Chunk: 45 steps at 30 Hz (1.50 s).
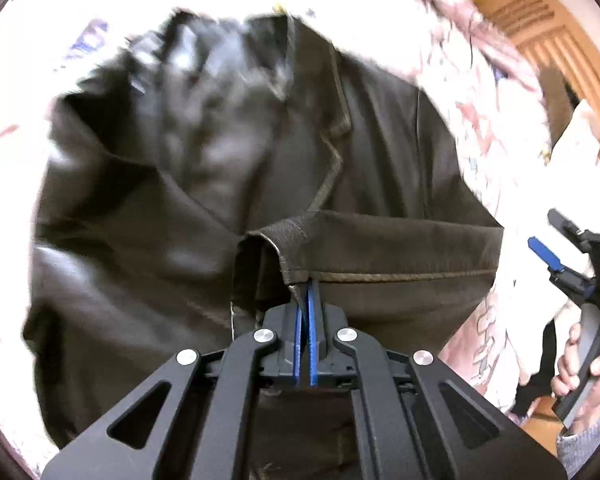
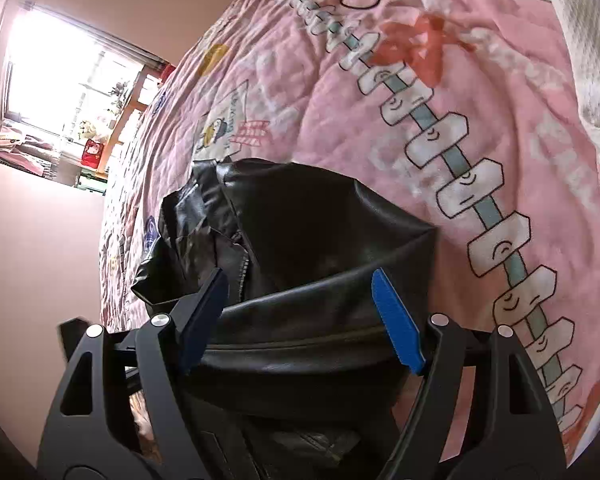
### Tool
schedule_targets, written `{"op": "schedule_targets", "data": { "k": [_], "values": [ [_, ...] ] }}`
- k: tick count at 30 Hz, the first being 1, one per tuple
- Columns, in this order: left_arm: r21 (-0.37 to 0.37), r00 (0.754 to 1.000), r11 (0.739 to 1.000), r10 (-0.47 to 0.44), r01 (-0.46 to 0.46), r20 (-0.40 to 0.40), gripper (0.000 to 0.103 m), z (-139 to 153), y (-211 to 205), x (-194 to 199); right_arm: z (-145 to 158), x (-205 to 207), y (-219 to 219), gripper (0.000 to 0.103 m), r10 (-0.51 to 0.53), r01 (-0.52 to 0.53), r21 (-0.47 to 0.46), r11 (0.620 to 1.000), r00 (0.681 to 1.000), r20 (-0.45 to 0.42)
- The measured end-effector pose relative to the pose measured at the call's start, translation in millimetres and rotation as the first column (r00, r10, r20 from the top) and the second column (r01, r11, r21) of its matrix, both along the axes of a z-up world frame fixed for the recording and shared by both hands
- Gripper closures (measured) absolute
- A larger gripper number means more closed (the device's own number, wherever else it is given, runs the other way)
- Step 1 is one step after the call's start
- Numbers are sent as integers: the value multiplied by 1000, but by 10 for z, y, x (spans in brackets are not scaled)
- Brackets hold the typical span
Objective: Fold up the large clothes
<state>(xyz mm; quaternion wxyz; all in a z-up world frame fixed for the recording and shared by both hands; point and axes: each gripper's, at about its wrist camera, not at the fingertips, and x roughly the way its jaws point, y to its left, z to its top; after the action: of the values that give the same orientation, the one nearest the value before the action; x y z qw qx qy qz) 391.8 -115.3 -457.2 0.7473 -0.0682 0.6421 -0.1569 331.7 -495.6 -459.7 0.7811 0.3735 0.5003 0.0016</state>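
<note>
On a bed spread with a pink cartoon-print quilt, a dark leather jacket lies partly folded, lapel and collar showing, one sleeve drawn across its front. The left gripper has its blue-padded fingers pressed together on the stitched edge of the sleeve cuff, which bunches just above the tips. The right gripper stands wide apart, holding nothing; its blue pads sit either side of a folded band of the jacket, and whether they touch the leather cannot be told. In the left wrist view the same tool appears at the frame's right edge, gripped by a bare hand. Printing on the quilt includes small patches with lettering, too blurred to read in full. Beyond the bed, a bright window lights shelves crowded with small items that cannot be made out.
</note>
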Motion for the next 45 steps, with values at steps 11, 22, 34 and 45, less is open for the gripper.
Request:
{"op": "schedule_targets", "data": {
  "k": [11, 22, 34, 45],
  "values": [
    [184, 946, 928, 313, -324, 89, 100, 567, 1959, -408, 84, 333, 665, 30, 71, -70, -40, 997, 997, 25],
    [263, 881, 865, 464, -428, -89, 100, -210, 2523, -1129, -75, 1452, 1410, 25, 311, -350, -268, 897, 934, -176],
    [332, 926, 891, 361, -308, -109, 100, -519, 2078, -1305, -1000, 2416, 2069, 54, 370, -675, -412, 612, 705, -605],
    [304, 896, 883, 416, -358, -155, 99, -697, 2189, -1371, -650, 2292, 1140, 82, 76, -265, -375, 888, 891, -448]
  ]
}}
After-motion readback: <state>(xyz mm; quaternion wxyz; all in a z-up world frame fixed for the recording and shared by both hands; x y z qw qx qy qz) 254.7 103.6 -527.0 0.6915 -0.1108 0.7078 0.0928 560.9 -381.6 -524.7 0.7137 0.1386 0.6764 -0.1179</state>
